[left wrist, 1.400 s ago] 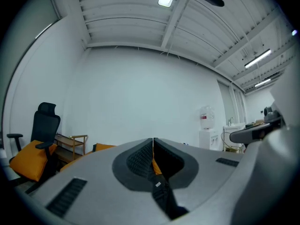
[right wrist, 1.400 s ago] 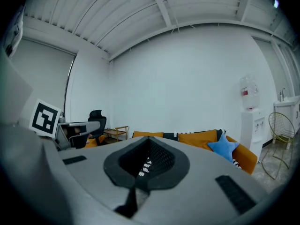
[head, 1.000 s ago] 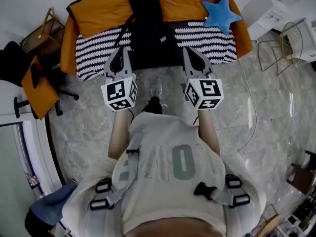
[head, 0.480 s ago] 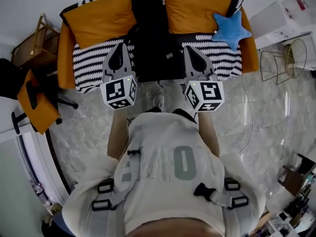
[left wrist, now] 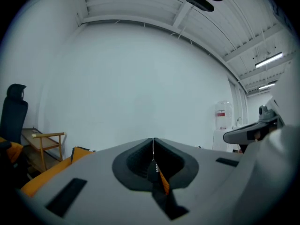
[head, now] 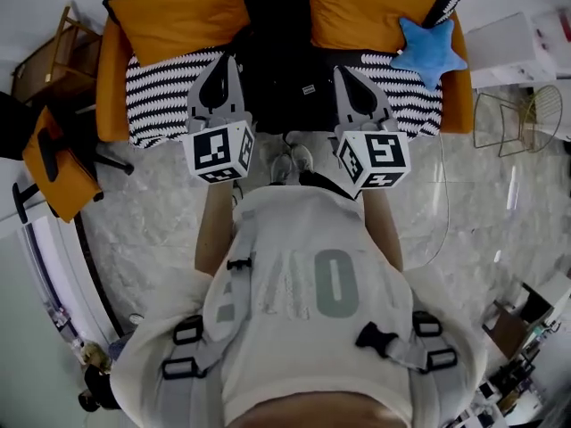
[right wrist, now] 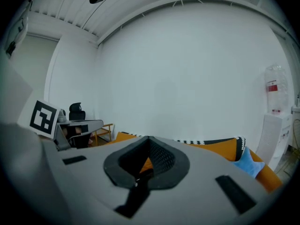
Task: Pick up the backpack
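A black backpack [head: 281, 78] leans upright in the middle of the sofa [head: 161, 105], between two orange cushions. My left gripper [head: 227, 61] is held level over the striped seat just left of the backpack, jaws shut and empty. Just right of the backpack, my right gripper [head: 348, 71] is also shut on nothing. Neither gripper touches the bag. In the left gripper view the shut left gripper [left wrist: 153, 140] faces the white wall. The right gripper [right wrist: 149, 138] in its own view looks over the sofa back.
A blue star pillow [head: 430, 43] lies on the sofa's right end. A wooden chair [head: 45, 56] and a black office chair with orange cloth [head: 53, 163] stand at the left. A white cabinet [head: 526, 47] and a wire chair [head: 522, 114] stand at the right.
Both grippers have moved forward together toward the sofa. Their tips were short of the seat's front edge and now reach over it beside the backpack. Both stayed shut.
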Demonstrator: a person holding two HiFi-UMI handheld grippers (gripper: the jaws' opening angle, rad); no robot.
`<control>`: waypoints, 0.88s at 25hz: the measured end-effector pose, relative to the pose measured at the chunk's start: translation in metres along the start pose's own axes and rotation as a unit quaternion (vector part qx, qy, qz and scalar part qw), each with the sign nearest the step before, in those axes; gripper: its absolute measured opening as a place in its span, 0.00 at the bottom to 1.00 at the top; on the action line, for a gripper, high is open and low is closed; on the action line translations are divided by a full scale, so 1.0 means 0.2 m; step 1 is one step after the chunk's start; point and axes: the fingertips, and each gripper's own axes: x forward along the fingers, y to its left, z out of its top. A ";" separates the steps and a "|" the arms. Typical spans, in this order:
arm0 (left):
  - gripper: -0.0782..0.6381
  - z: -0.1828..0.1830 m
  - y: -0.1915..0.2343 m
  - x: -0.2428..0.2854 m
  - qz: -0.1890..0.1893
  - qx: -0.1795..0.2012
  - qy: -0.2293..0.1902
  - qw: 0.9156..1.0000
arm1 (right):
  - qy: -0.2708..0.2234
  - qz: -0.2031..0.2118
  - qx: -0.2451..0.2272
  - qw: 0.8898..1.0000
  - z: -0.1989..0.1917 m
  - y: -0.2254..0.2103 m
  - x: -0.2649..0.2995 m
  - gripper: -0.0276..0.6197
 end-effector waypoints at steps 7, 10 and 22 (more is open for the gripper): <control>0.14 0.02 0.02 0.01 0.003 -0.007 -0.009 1.000 | -0.020 0.017 0.016 1.000 0.05 -0.03 0.04 0.05; 0.14 0.01 0.01 0.02 -0.008 -0.014 -0.004 1.000 | -0.018 0.014 0.019 1.000 0.05 -0.07 0.06 0.05; 0.59 -0.05 -0.05 0.09 -0.054 -0.060 0.007 0.997 | -0.008 0.049 0.031 0.998 0.00 -0.08 0.14 0.64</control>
